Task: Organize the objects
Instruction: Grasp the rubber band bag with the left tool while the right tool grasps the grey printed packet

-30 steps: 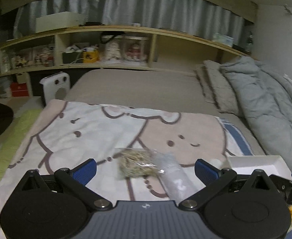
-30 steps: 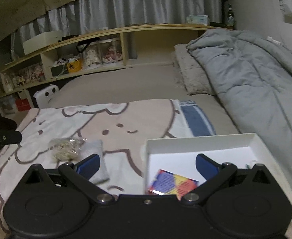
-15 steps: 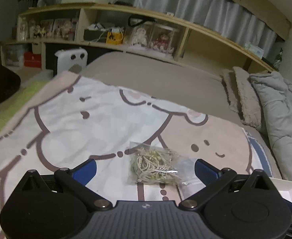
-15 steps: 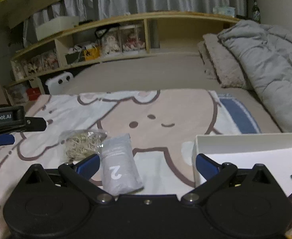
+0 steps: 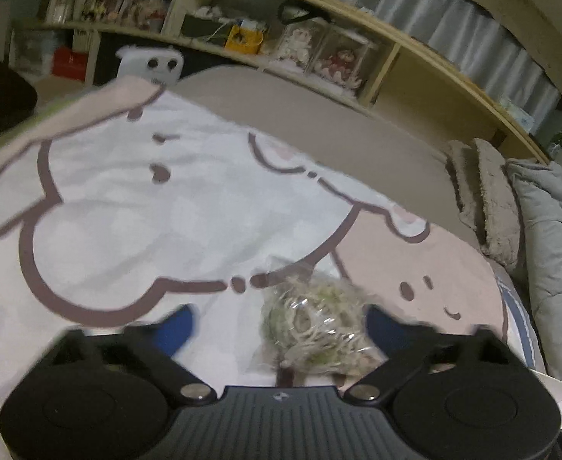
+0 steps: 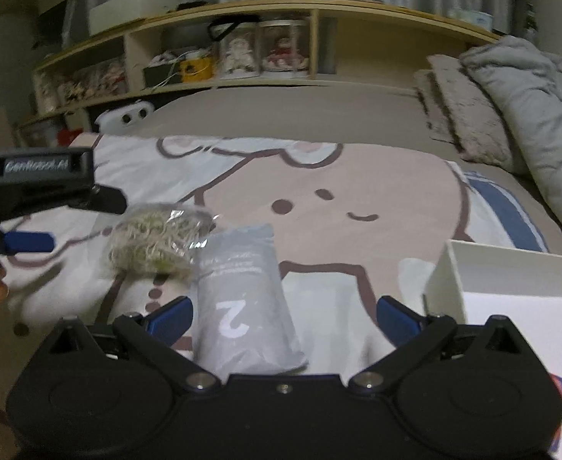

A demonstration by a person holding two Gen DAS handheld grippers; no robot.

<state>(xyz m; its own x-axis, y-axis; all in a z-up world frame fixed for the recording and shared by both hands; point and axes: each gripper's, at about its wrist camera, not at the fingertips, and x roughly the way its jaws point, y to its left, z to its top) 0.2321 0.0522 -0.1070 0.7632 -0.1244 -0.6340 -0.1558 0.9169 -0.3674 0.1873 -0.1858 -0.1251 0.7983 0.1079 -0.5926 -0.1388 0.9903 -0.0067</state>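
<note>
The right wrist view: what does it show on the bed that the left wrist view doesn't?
Only the right wrist view shows the grey pouch marked 2, the white box and the left gripper from outside. Only the left wrist view shows the blanket's left edge. Both share the clear bag of stringy strands, the shelf and the grey duvet.

The blanket was pink and white with brown cartoon outlines, dot eyes and a blue stripe at one edge. A clear bag held pale tan and greenish strands. The pouch was grey with a white "2". The box was white. Both grippers were black with blue fingertips.
</note>
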